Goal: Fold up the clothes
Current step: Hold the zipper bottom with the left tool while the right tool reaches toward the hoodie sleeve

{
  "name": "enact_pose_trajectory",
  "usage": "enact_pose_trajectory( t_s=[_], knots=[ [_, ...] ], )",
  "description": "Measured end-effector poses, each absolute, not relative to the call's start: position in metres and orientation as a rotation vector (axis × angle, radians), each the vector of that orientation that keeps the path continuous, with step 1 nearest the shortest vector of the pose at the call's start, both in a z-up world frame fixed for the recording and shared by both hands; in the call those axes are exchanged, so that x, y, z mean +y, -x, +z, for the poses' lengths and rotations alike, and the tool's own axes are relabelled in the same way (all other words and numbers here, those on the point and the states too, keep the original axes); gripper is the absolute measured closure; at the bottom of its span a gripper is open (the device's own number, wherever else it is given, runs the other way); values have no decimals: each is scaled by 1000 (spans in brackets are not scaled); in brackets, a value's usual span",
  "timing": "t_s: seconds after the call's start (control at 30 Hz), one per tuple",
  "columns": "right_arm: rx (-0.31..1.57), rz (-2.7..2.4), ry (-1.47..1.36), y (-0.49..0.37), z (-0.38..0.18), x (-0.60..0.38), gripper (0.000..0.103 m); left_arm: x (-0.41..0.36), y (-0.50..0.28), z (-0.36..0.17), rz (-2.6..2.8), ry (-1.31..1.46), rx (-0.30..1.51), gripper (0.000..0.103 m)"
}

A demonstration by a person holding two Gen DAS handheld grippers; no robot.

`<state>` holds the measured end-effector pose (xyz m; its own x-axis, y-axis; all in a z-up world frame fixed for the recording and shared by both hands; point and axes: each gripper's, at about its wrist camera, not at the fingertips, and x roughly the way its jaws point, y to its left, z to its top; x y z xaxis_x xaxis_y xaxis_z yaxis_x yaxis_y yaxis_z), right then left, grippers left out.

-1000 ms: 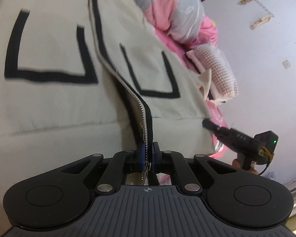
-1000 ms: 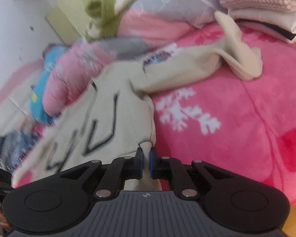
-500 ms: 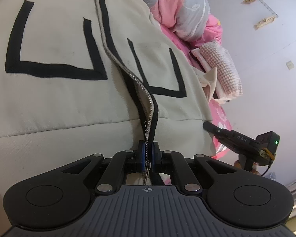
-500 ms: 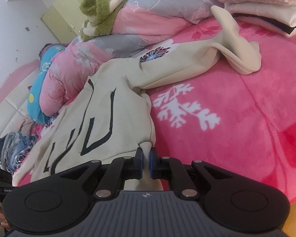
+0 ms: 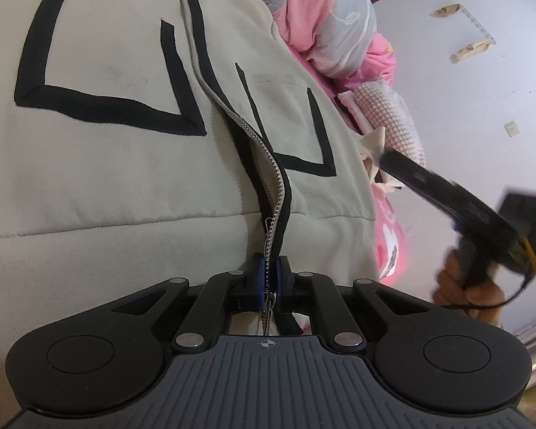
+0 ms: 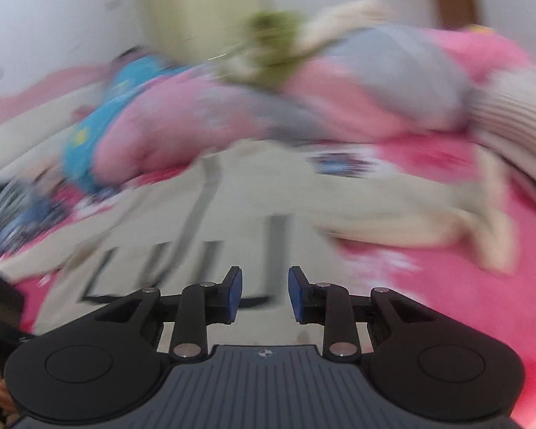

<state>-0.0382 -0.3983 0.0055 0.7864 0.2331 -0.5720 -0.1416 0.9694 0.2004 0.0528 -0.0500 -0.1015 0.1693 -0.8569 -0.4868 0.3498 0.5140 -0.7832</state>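
The left gripper [image 5: 268, 279] is clamped on the zipper [image 5: 264, 164] at the hem of a cream jacket [image 5: 107, 164] spread flat on a pink blanket [image 6: 464, 286]. The right gripper [image 6: 264, 293] holds nothing — its jaws have just been opening, with an empty gap between them above the jacket. Beyond lie a rumpled pink-and-grey quilt [image 5: 332, 32] and folded clothes [image 5: 393, 114] — the right view is blurred.

The left wrist camera sits behind the left gripper [image 5: 267, 279], angled downward, very close to the cream zip jacket [image 5: 107, 178], which fills most of the frame. The right wrist camera looks forward over the right gripper [image 6: 264, 293] from farther back, heavily blurred. Both views share the jacket, the pink blanket [image 6: 464, 286] and the bedding pile [image 5: 332, 35].
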Motion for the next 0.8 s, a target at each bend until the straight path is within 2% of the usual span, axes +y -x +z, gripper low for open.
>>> enact_pose_trajectory(
  t_s=[0.07, 0.2, 0.43, 0.57, 0.63, 0.8],
  knots=[
    [675, 299, -90, 15, 1, -365, 75, -49, -52, -103, -939, 574, 1074, 97],
    [864, 373, 47, -44, -61, -297, 78, -47, -54, -107, -969, 580, 1069, 96],
    [791, 308, 116, -55, -31, -290, 77, -44, -56, -112, -1050, 579, 1049, 96],
    [840, 268, 51, -87, -55, -290, 77, -44, -56, -114, -1067, 585, 1048, 96],
    [799, 267, 29, -89, -63, -288, 77, -44, -57, -111, -1069, 571, 1054, 96],
    [800, 222, -63, -81, -38, -309, 74, -29, -51, -95, -1045, 515, 1011, 94]
  ],
)
